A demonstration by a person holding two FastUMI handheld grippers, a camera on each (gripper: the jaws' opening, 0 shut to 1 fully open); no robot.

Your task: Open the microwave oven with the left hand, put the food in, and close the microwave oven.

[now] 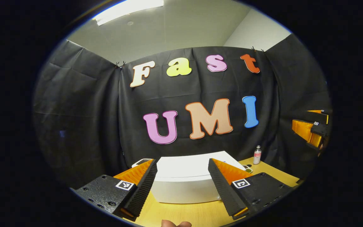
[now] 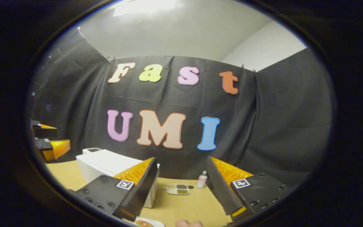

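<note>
A white microwave oven (image 1: 184, 181) stands on the wooden table (image 1: 181, 214), door closed, straight ahead of my left gripper (image 1: 183, 161). That gripper is open and holds nothing, hovering short of the oven's front. In the right gripper view the microwave (image 2: 106, 165) sits to the left. My right gripper (image 2: 181, 159) is open and empty too. Just below it, at the view's bottom edge, a white plate with a brown piece of food (image 2: 143, 223) peeks out. Each gripper shows far off in the other's view: the right gripper (image 1: 310, 129) and the left gripper (image 2: 47, 142).
A small bottle with a pale cap (image 2: 202, 179) and a little compartment dish (image 2: 177, 188) stand on the table right of the microwave, near the black cloth wall. The bottle (image 1: 257, 154) also appears past the oven's right corner. A fingertip (image 1: 175, 224) shows at the bottom edge.
</note>
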